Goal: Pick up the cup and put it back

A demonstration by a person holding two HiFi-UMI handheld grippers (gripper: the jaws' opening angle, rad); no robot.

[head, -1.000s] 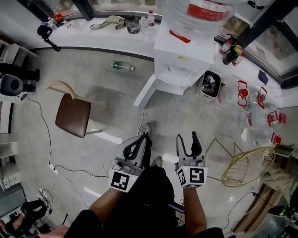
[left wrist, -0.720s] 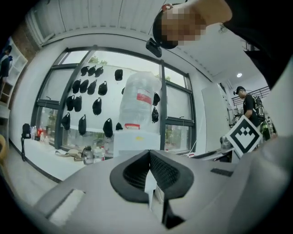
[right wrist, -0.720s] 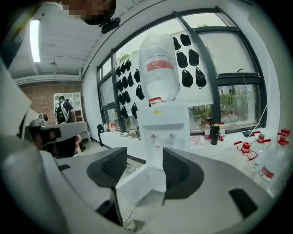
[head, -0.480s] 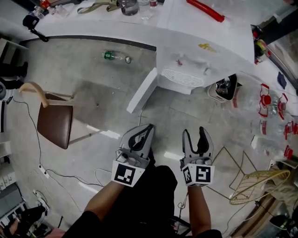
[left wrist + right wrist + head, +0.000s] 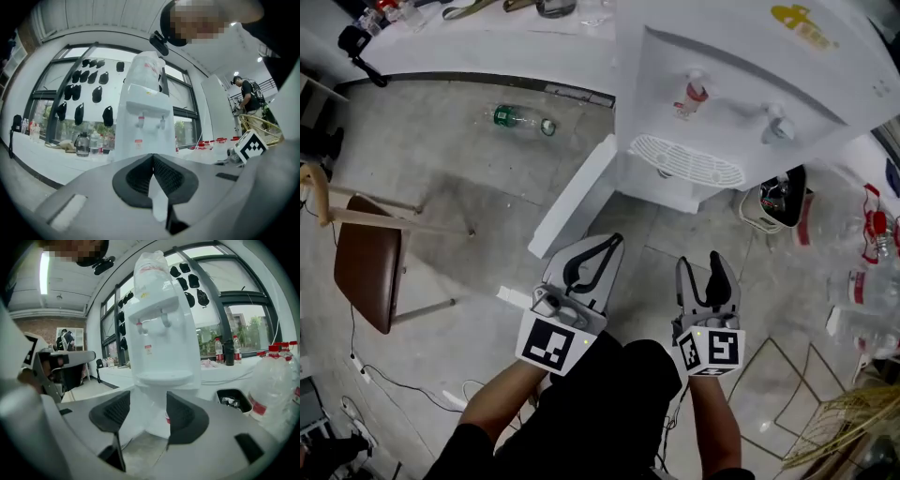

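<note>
Dispenser point(image 5: 722, 103) is standing ahead, nothing being gripped.
Left gripper point(image 5: 612, 242) is pressing its jaws together; right gripper point(image 5: 701, 266) is holding them spread.

My head camera looks steeply down at the floor point(image 5: 441, 187) from well above, with the left claw point(image 5: 614, 240) and right claw point(image 5: 703, 264) low in frame. Each claw camera sits just behind its own jaws, low and facing roughly level along them. All three views share the water dispenser point(image 5: 722, 103), close ahead. Each claw camera also catches the other claw at its edge.
</note>
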